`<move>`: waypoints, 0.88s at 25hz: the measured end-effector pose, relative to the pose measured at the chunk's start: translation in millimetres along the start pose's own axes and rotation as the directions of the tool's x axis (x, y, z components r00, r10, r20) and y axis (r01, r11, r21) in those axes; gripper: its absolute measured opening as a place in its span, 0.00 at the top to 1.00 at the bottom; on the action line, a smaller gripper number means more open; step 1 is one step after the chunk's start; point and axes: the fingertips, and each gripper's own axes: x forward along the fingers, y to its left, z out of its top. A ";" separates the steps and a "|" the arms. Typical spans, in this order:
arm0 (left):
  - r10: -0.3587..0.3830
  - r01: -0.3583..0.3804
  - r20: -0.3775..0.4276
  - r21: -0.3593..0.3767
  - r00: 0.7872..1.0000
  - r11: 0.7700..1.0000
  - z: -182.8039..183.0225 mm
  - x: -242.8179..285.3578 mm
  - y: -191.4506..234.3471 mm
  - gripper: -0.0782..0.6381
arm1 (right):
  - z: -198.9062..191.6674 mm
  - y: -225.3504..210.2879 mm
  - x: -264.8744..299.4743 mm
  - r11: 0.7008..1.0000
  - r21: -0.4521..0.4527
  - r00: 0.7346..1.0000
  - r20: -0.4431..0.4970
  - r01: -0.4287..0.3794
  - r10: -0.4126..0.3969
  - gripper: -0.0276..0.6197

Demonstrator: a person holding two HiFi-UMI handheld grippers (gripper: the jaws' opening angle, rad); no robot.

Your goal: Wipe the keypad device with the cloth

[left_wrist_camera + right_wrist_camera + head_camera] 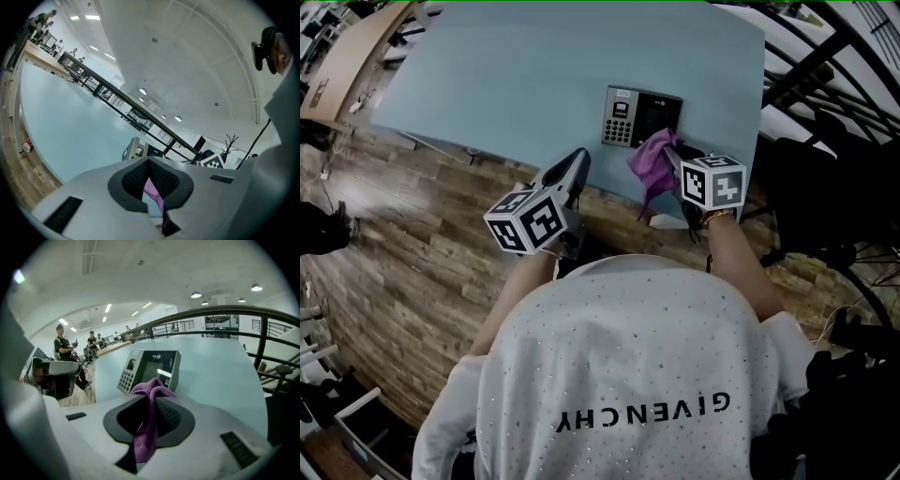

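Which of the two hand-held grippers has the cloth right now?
The right hand-held gripper: its jaws are clamped on the purple cloth, close to the keypad device. The left hand-held gripper is shut with nothing gripped.

Free room about the keypad device; table bare to the left of the device and beyond it, open to approach from those sides; near edge left of the device also bare, the left gripper held over it with jaws together; the device's near right corner taken up by the cloth, pinched in the right gripper and hanging just before the screen; dark railing closes the table's right side, near the device.
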 end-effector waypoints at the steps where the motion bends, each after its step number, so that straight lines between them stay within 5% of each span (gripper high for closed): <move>1: 0.002 -0.002 -0.003 -0.002 1.000 1.000 -2.0 0.5 -0.1 0.89 | -2.4 -3.7 -1.8 1.000 0.005 1.000 -0.001 0.007 -0.007 0.88; 13: 0.000 0.000 -0.011 -0.025 1.000 1.000 -10.3 2.3 4.1 0.89 | -1.1 -4.1 -5.6 0.999 0.024 1.000 0.010 0.025 -0.025 0.88; 22: 0.038 -0.038 -0.003 -0.042 0.999 0.998 -5.0 -10.4 22.1 0.89 | 22.8 50.6 15.8 0.994 -0.078 0.996 0.014 -0.083 0.084 0.88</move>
